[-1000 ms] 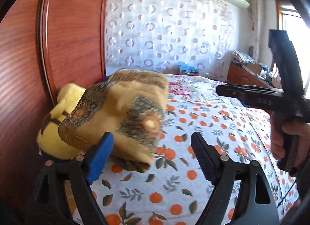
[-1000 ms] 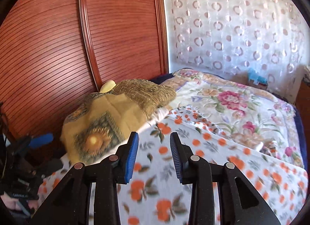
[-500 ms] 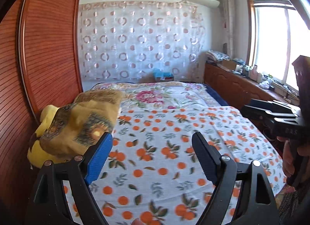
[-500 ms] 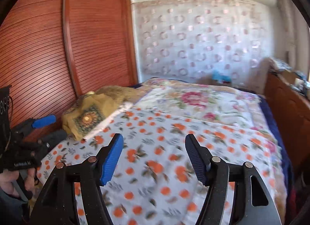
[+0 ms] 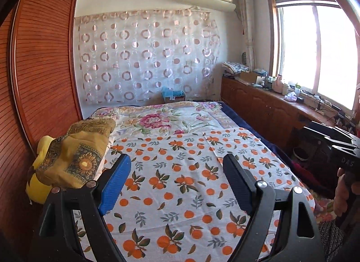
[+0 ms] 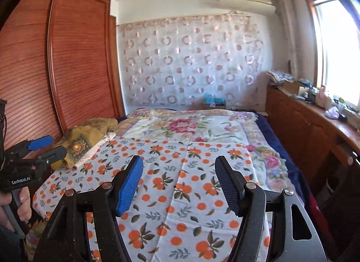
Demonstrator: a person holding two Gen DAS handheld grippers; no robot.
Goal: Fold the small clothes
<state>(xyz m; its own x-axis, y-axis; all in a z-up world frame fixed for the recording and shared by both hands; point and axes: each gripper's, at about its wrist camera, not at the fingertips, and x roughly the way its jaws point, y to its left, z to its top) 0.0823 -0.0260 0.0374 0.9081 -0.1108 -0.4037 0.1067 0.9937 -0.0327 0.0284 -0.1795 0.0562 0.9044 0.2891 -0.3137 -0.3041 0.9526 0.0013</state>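
A mustard-yellow patterned garment (image 5: pixel 76 158) lies bunched at the left edge of the bed, against the wardrobe; it also shows in the right wrist view (image 6: pixel 83 142), with a white cloth (image 6: pixel 99 147) beside it. My left gripper (image 5: pixel 175 181) is open and empty, held above the orange-print sheet (image 5: pixel 180 172), to the right of the garment. My right gripper (image 6: pixel 178 183) is open and empty above the same sheet (image 6: pixel 180 194). Each gripper shows at the edge of the other's view, the right one (image 5: pixel 337 147) and the left one (image 6: pixel 42 147).
A yellow plush (image 5: pixel 38 185) sits under the garment. A floral quilt (image 5: pixel 171 117) covers the far half of the bed. A red-brown wardrobe (image 5: pixel 40 77) stands on the left. A wooden cabinet (image 5: pixel 265 106) with clutter runs under the window on the right.
Both grippers have pulled back and up from the yellow garment, which now lies farther off. The right gripper's jaws have spread from nearly closed to wide open.
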